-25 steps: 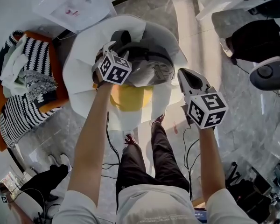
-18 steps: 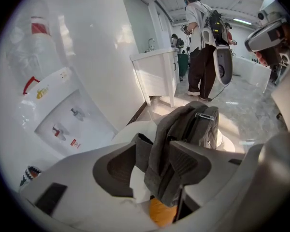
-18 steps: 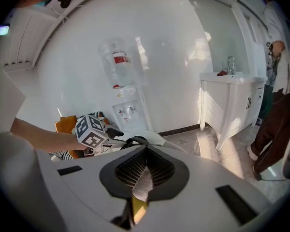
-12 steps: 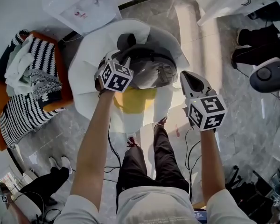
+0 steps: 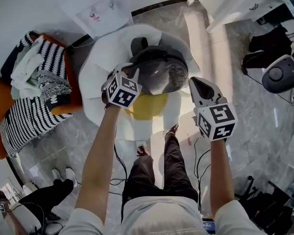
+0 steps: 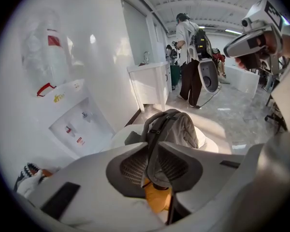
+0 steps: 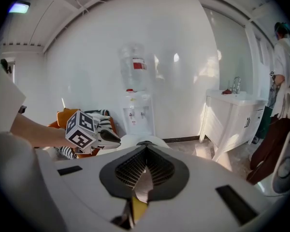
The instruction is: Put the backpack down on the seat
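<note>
A grey backpack (image 5: 159, 72) stands on the yellow cushion (image 5: 147, 104) of a round white chair (image 5: 100, 67). In the left gripper view the backpack (image 6: 176, 127) rises just beyond the jaws, and its dark strap shows through the narrow gap. My left gripper (image 5: 129, 71) is at the backpack's near left side. Its jaws are closing and the pads do not visibly press on anything. My right gripper (image 5: 195, 82) hovers off the chair's right edge, shut and empty. The right gripper view shows the left gripper (image 7: 94, 132) ahead on the left.
An orange chair piled with striped black-and-white textiles (image 5: 34, 92) stands to the left. A water dispenser (image 5: 100, 9) is behind the white chair, a white cabinet (image 5: 235, 4) at the back right. A person (image 6: 191, 57) stands further off. Cables (image 5: 117, 160) lie by my feet.
My left gripper has drawn back from the backpack toward me, and its jaws have narrowed. The backpack stays on the seat. The right gripper has barely moved.
</note>
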A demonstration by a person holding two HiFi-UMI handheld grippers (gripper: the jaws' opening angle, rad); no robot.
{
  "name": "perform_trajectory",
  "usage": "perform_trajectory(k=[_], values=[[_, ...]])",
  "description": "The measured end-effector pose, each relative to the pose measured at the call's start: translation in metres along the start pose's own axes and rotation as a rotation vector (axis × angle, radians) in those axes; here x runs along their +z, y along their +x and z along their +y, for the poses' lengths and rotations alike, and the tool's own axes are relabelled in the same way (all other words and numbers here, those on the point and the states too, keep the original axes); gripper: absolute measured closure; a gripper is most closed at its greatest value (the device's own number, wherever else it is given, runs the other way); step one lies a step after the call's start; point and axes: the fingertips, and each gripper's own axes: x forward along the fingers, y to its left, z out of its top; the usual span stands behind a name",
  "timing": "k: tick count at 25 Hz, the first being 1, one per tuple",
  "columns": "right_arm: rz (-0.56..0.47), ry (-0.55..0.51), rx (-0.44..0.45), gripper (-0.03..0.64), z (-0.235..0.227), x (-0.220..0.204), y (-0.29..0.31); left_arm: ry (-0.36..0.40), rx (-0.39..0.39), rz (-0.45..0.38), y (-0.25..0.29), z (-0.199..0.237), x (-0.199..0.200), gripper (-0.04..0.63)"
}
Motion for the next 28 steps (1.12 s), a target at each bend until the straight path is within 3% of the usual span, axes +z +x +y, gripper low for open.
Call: perform_trajectory(k=[7, 14, 28], values=[[-0.029, -0.003, 0.003, 0.615, 0.029, 0.003, -0.025, -0.007, -0.004, -0.08, -0.047, -0.008, 0.009, 0.556], [-0.052, -0.012, -0.01, 0.615, 0.048, 0.02, -0.056, -0.039, -0.026, -0.108, -0.096, -0.018, 0.022, 0.595], [-0.091, -0.035, -0.049, 0.615, 0.076, 0.065, -0.13, -0.086, 0.019, -0.198, -0.221, -0.028, 0.039, 0.595]])
